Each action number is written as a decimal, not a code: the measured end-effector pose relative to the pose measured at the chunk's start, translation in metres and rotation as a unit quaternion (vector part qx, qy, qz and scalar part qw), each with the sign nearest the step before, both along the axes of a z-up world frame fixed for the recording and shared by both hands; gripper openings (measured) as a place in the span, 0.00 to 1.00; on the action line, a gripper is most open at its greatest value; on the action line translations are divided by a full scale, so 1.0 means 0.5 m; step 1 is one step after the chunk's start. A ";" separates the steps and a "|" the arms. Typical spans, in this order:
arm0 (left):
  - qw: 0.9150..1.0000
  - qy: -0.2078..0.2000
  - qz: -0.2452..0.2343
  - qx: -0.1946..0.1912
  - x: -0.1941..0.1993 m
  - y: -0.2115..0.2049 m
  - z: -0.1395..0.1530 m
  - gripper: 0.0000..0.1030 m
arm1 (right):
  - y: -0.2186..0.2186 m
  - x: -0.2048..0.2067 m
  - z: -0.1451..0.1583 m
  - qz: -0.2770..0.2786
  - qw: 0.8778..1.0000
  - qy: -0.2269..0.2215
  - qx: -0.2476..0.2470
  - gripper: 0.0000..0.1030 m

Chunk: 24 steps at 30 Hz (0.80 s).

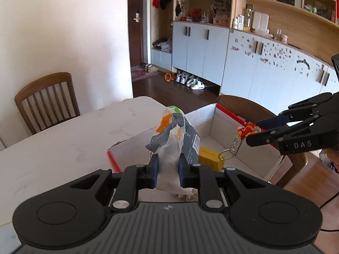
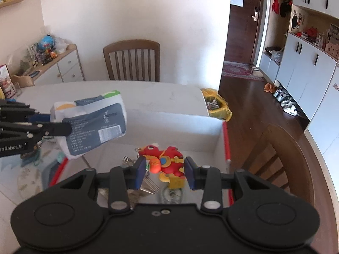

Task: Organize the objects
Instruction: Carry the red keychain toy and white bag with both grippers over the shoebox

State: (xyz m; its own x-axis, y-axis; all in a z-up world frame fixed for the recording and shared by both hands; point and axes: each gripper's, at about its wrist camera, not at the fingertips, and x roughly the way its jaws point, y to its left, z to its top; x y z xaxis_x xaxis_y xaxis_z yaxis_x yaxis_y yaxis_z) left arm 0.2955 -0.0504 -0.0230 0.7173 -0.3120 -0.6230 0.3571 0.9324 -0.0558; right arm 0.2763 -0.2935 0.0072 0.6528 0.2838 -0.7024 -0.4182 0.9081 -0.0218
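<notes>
1. I am clamping my left gripper (image 1: 167, 169) on the bottom of a crumpled snack packet (image 1: 175, 135). The packet is standing up just over the near wall of the open box (image 2: 173, 124).
2. I am pinching the red dragon keychain (image 2: 165, 160) between the pads of my right gripper (image 2: 165, 169). Its key ring (image 1: 224, 155) is dangling free above the box interior.
3. Likely step: dropping both items in. I am advising lowering the keychain until the ring touches the floor before opening, so it is not swinging out.
4. I am aiming clear of the forks (image 2: 148, 182) and the yellow carton (image 1: 209, 157) already lying inside.
5. I am keeping the packet off the far red rim and over the box, not over the table (image 1: 63, 139) beyond it.
</notes>
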 end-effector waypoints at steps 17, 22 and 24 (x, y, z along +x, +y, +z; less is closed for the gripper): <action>0.998 0.043 -0.033 0.029 0.108 -0.127 -0.070 0.18 | 0.003 0.026 -0.099 0.044 0.996 0.056 -0.051 0.36; 0.996 0.060 -0.034 0.049 0.130 -0.148 -0.097 0.18 | 0.011 0.039 -0.130 0.050 0.994 0.070 -0.067 0.36; 0.996 0.066 -0.027 0.051 0.134 -0.153 -0.104 0.18 | 0.014 0.043 -0.137 0.054 0.993 0.075 -0.071 0.36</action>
State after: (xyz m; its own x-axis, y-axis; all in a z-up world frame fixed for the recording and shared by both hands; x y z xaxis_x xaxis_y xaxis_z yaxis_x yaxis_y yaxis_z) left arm 0.3627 -0.1267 -0.0752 0.6109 -0.2777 -0.7414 0.4029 0.9152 -0.0108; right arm 0.2978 -0.2865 -0.0615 0.5092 0.2372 -0.8273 -0.5208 0.8502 -0.0768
